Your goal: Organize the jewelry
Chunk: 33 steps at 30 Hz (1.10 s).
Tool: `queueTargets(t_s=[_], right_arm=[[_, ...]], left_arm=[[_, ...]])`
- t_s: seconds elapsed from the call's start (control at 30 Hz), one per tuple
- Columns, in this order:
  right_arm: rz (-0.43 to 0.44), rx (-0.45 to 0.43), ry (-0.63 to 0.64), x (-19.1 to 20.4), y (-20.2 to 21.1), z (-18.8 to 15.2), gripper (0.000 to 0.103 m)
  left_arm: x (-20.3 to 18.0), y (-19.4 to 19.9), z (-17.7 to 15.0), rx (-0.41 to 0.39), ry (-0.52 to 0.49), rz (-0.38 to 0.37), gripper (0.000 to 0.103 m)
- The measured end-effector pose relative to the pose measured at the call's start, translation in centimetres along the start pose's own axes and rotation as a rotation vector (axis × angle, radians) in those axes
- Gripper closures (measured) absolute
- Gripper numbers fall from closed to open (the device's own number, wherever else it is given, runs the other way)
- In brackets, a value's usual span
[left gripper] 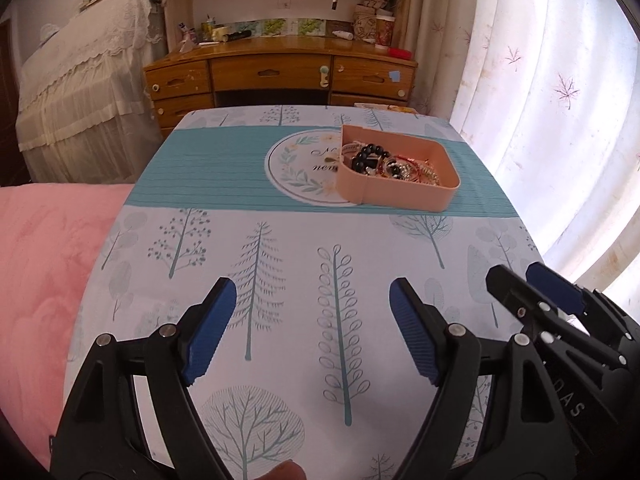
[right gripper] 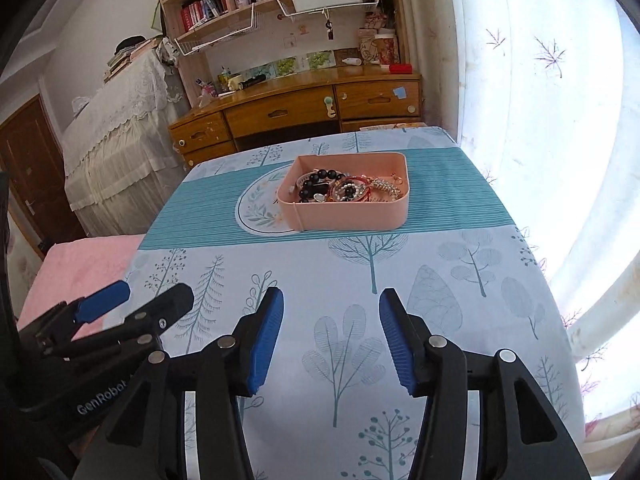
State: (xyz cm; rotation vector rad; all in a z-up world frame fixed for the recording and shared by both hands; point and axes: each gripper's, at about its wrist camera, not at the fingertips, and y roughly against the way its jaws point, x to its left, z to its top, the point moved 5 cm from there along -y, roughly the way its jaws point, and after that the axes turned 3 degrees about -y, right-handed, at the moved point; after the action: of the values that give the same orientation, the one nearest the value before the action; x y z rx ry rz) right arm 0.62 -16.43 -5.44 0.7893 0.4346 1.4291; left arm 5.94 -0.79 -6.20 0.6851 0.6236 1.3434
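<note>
Jewelry (right gripper: 347,189): tangled heap — black beads, red cord, gold bits — inside pink tray (right gripper: 348,216)
Tray: on teal band of the tree-print tablecloth (right gripper: 360,320), far half of table
Left gripper (left gripper: 312,330): jaws spread wide, nothing between — over near cloth
Right gripper (right gripper: 331,340): jaws apart, empty, just beside the left, well short of tray

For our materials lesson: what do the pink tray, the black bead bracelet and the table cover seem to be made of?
Pink tray: probably moulded plastic, matte, with smooth rounded corners.
Black bead bracelet: glossy round beads, perhaps stone, glass or plastic; the look leaves it open.
Table cover: seemingly printed fabric, flat and matte, draping over the edges.
</note>
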Motion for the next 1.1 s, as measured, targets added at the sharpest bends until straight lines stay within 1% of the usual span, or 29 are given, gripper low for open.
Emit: queueTargets(t_s=[0.13, 0.4, 0.73, 1.1], right_arm=[[0.005, -0.006, 0.009, 0.2, 0.6, 0.2, 0.052], [0.004, -0.026, 0.016, 0.2, 1.3, 0.3, 0.051], [-0.002, -0.029, 0.019, 0.0, 1.5, 0.2, 0.050], [-0.005, -0.027, 0.029, -0.3, 1.2, -0.2, 0.050]], left_arm=[[-0.1, 0.2, -0.2, 0.005, 0.003, 0.014, 0.026], [-0.5, 1.6, 0.1, -0.038, -0.012, 0.056, 0.026], [-0.6, 2.1, 0.2, -0.049, -0.008, 0.065, 0.025], [-0.4, 1.7, 0.1, -0.043, 0.000, 0.067, 0.024]])
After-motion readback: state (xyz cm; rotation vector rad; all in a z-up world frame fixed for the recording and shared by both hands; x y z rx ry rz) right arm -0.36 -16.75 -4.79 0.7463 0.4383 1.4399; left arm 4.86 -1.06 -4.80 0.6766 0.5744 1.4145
